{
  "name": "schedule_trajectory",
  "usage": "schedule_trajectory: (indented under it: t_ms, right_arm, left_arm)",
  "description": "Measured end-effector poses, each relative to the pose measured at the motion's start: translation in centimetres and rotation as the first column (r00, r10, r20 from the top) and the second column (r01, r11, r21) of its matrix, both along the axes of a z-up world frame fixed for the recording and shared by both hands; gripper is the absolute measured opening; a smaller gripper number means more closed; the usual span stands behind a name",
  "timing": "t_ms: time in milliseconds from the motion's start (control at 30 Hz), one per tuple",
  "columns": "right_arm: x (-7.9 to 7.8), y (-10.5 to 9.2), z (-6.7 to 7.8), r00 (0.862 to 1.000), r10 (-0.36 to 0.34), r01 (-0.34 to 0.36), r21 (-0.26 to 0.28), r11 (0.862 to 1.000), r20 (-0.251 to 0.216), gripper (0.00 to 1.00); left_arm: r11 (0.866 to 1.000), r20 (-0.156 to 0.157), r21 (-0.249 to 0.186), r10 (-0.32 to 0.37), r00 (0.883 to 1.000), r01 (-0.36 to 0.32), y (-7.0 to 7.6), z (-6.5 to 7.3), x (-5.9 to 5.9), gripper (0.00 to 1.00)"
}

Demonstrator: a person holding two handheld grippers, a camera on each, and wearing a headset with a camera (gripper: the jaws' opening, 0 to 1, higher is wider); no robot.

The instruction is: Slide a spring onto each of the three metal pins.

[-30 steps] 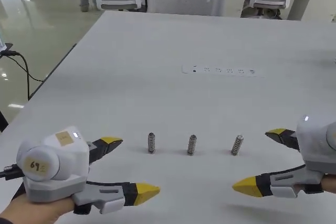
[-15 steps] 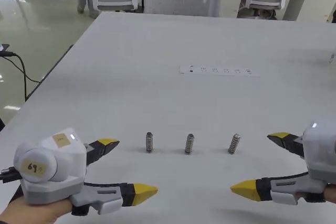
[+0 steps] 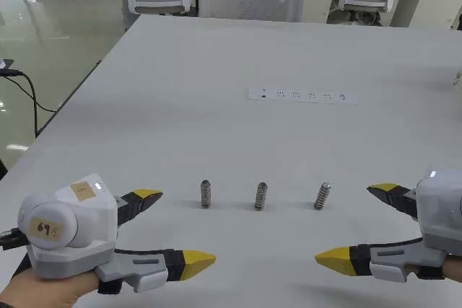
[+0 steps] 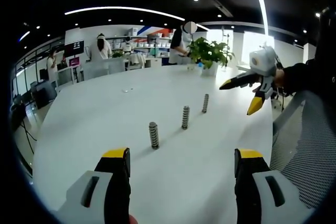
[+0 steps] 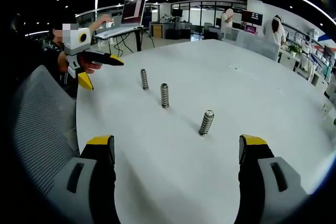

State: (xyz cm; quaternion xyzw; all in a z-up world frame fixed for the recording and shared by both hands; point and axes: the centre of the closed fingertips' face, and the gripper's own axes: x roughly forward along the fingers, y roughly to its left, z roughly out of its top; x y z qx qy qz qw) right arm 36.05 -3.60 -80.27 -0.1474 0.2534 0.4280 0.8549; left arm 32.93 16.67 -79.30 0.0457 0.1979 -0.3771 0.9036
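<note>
We find three springs upright in a row on the surface, between the left gripper and right gripper. Both sets of fingers are spread and empty. We judge the springs light, compressible and easily tipped; grip gently mid-coil.

Between the left tongs and right tongs, ridged dull grey metal in the three springs. Beneath, looks smooth and matt across the white counter. On the tongs themselves, smooth grey-white plastic, black and yellow at the tips.
</note>
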Motion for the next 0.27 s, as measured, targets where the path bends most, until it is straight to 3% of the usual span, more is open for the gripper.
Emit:
schedule_trajectory:
  t_ms: [267]
  right_arm:
    - [0.03, 0.06, 0.04, 1.0, -0.003, 0.003, 0.004, 1.0, 0.0, 1.0]
  left_arm:
    - [1.0, 0.001, -0.002, 0.004, 1.0, -0.004, 0.03, 0.0, 0.09, 0.8]
